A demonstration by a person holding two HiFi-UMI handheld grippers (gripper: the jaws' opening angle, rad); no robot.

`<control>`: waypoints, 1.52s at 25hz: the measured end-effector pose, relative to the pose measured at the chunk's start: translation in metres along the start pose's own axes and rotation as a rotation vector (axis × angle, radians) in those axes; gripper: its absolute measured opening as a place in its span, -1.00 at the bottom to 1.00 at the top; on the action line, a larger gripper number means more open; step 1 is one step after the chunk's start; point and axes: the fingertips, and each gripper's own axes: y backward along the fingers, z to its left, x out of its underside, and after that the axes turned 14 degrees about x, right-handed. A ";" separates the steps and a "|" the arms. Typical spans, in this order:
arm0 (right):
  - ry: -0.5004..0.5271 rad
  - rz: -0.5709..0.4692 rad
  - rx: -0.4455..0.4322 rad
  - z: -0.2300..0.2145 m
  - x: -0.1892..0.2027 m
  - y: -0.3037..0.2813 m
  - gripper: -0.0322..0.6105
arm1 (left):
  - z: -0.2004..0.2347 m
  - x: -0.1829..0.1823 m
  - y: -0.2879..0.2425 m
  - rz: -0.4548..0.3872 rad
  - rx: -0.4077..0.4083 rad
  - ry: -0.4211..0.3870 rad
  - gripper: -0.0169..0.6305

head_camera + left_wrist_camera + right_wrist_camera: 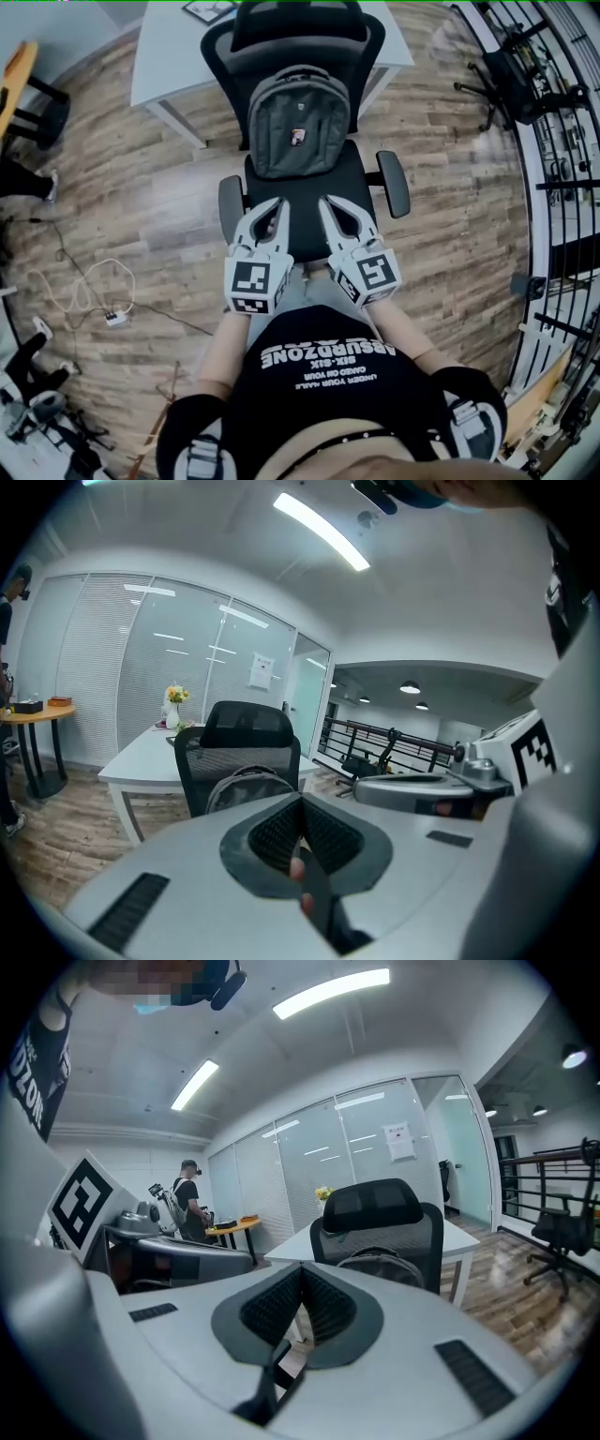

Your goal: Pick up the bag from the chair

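Head view: shows the bag (298,122) propped upright against the chair (352,187) back, with left gripper (277,202) and right gripper (328,202) both pinched shut, empty, short of the seat. Calls for spreading jaws first, then aiming at the bag's top. Right gripper view alone reveals a person (190,1204) beyond the desk (292,1249).

A black office chair (309,199) stands on the wooden floor (141,206) at upper centre. A grey bag (298,122) sits on its seat, leaning against the backrest.
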 end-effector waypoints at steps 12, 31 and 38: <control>0.036 0.044 0.050 -0.012 -0.018 -0.054 -0.85 | 0.060 -0.008 -0.027 0.048 0.023 -0.028 -0.90; 0.094 0.047 -0.001 -0.023 -0.028 -0.110 -0.85 | 0.099 -0.032 -0.053 0.043 -0.020 -0.110 -0.90; 0.109 0.075 0.008 -0.050 -0.023 -0.128 -0.85 | 0.122 -0.037 -0.079 0.060 -0.059 -0.119 -0.90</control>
